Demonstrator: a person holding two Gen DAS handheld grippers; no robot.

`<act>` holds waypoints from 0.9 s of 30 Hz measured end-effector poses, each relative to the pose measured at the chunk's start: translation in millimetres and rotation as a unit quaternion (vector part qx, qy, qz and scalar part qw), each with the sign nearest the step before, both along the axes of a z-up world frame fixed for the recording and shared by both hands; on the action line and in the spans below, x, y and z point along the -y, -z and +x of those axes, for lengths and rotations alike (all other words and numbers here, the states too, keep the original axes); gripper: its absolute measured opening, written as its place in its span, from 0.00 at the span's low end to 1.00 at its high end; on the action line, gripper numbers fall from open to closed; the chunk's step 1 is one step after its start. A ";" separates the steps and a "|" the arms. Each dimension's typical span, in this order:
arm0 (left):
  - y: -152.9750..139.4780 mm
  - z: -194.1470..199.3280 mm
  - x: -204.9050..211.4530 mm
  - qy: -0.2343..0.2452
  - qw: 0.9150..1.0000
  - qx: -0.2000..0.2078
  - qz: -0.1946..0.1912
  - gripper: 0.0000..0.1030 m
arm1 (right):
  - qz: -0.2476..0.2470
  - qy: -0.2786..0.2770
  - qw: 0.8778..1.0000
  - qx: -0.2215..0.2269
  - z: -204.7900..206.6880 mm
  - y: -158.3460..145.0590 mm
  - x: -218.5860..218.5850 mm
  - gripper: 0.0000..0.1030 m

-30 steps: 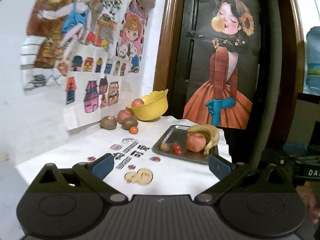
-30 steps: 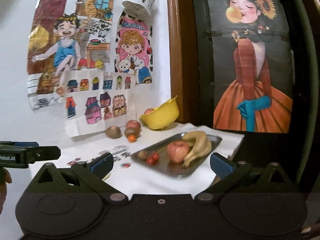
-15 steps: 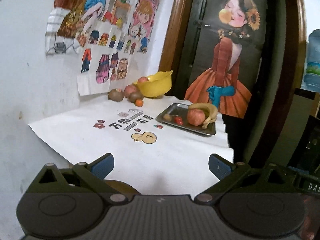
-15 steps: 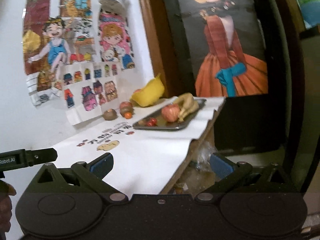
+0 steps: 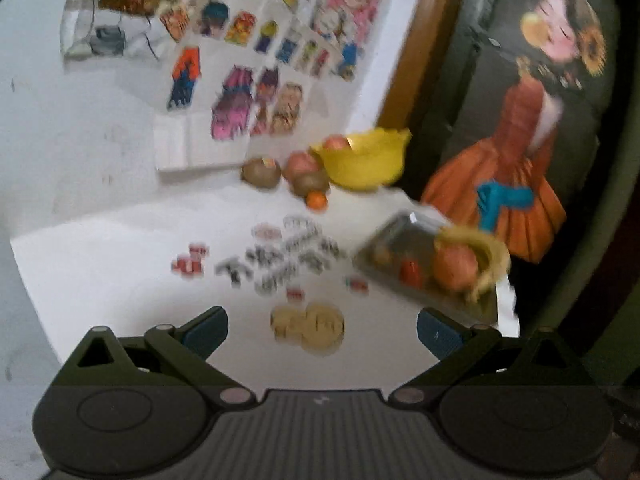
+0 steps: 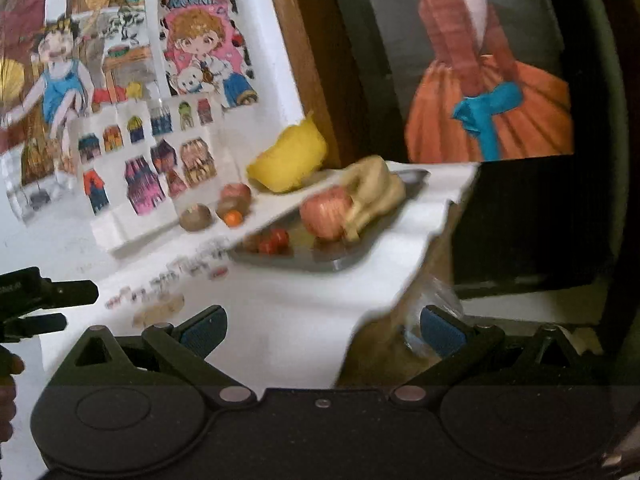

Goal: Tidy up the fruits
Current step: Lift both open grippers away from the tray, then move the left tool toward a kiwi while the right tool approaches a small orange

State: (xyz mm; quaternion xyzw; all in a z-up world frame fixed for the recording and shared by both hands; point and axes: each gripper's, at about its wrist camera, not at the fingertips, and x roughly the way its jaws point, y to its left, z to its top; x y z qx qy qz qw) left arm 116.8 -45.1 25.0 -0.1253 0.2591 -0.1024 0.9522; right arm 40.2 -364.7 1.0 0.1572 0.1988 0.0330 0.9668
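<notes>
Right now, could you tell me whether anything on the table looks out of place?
Yes. Several fruits lie loose on the white tablecloth beside the yellow bowl rather than in it or on the metal tray. The tray sits close to the table's right edge. Nothing looks spilled or damaged, though both views are blurred.

A white cloth (image 5: 120, 272) with printed stickers covers the counter. Cartoon posters (image 6: 120, 80) hang on the wall behind it. Right of them, past a wooden door frame (image 6: 304, 60), hangs a picture of a girl in an orange dress (image 5: 532, 140).

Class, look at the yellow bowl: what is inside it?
One reddish fruit shows above the rim of the yellow bowl. The bowl's wall hides anything lower inside.
</notes>
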 end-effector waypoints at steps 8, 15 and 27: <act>-78.3 24.4 26.0 -0.046 0.993 -0.098 0.056 1.00 | 0.047 -0.005 0.993 -0.112 31.0 -62.2 18.6 0.99; -183.0 13.6 44.9 -0.099 0.978 -0.177 0.058 1.00 | 0.000 -0.058 0.973 -0.224 30.1 -173.2 30.3 0.99; -237.2 47.5 26.3 -0.149 0.962 -0.209 0.092 1.00 | -0.004 -0.128 0.973 -0.192 90.1 -255.7 5.4 0.99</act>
